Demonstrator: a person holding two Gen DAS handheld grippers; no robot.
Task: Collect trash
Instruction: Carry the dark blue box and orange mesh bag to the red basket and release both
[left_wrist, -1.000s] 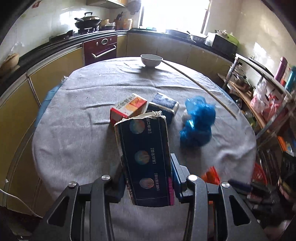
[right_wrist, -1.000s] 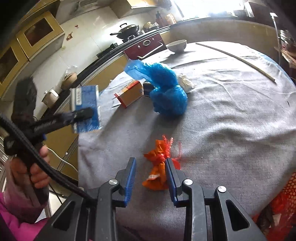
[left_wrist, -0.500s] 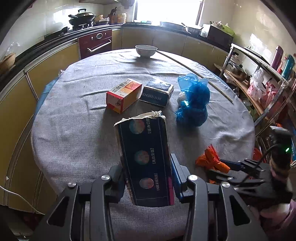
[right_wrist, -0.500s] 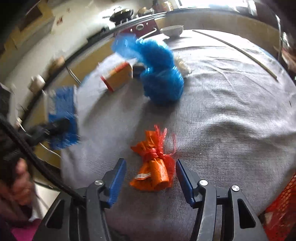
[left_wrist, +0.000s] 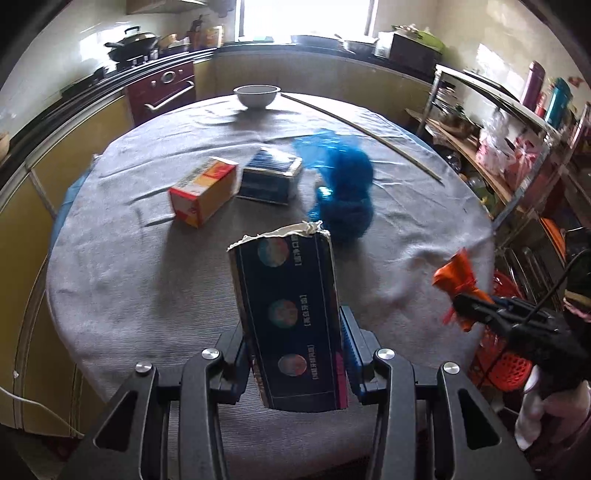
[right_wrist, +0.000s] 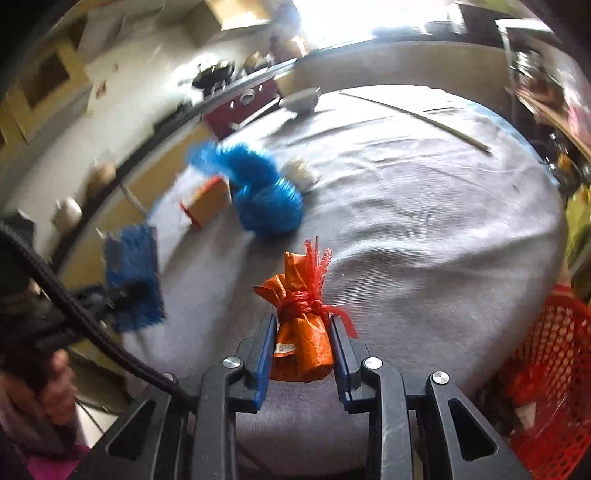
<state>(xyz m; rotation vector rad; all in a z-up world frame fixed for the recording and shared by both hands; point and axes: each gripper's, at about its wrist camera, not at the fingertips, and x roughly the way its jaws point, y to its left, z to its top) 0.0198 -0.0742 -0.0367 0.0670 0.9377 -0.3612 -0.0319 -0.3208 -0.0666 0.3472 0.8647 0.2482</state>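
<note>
— Fingers (right_wrist: 338, 343) of the right gripper (right_wrist: 302, 350): how are they set?
— Clamped on the orange packet (right_wrist: 301, 343), lifted over the grey table (right_wrist: 424, 229). A dark carton (left_wrist: 291, 321) is gripped by the left gripper (left_wrist: 293, 354); blue bag (right_wrist: 266, 199) at eleven o'clock

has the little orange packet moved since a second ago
Yes. The orange packet, then lying on the table, is now clamped in the right gripper and lifted off the cloth.
</note>
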